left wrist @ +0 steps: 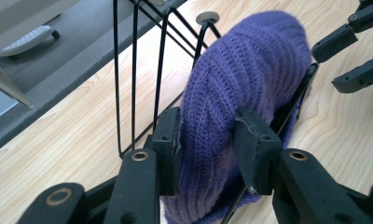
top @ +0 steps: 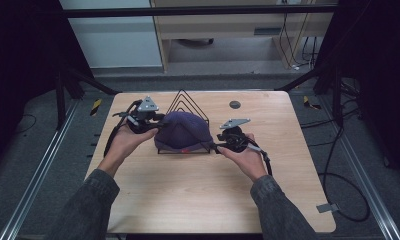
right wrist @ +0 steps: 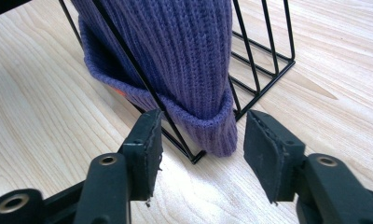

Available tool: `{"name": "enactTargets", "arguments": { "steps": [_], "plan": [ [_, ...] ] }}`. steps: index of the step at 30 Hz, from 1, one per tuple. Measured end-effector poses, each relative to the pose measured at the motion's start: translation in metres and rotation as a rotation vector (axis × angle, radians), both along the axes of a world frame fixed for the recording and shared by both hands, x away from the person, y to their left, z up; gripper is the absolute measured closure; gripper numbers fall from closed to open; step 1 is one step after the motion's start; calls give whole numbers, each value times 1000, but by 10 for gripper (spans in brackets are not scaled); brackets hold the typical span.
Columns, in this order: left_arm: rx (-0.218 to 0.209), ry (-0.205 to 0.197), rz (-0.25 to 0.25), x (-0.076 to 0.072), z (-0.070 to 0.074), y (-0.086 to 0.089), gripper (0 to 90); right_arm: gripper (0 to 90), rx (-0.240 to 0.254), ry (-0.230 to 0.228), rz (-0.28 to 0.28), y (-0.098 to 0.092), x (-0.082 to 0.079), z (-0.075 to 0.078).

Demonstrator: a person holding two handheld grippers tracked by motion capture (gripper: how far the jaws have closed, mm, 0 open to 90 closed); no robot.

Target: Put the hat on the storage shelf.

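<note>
A purple knitted hat [top: 182, 131] sits draped over a black wire rack [top: 187, 97] at the middle of the wooden table [top: 198, 195]. My left gripper [top: 158, 127] is at the hat's left side. In the left gripper view it [left wrist: 207, 140] is shut on the hat [left wrist: 250, 70], both pads pressing into the knit beside the rack's wires [left wrist: 134, 70]. My right gripper [top: 215, 146] is at the rack's right front corner. In the right gripper view it [right wrist: 201, 140] stands open, with the hat's folded cuff [right wrist: 208, 126] and a rack wire [right wrist: 264, 60] just ahead of the pads, untouched.
A small round grey disc [top: 235, 104] lies on the table behind the rack to the right. The wide front half of the table holds the person's forearms. Black frame posts and cables [top: 338, 180] flank the table; a pale cabinet stands behind it.
</note>
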State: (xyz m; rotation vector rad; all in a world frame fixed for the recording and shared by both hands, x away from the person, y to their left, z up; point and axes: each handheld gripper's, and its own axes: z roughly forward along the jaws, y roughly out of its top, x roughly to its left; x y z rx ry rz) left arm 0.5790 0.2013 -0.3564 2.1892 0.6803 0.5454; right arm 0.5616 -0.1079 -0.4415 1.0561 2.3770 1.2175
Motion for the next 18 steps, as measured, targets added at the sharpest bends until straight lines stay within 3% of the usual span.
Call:
{"name": "enactTargets", "arguments": {
  "steps": [7,18],
  "plan": [
    [-8,-22,13,-7,7,2,595,419,-4,-13,5,1,-5,6],
    [9,-55,29,-23,15,-6,467,353,-11,-39,-9,0,-9,21]
  ]
}}
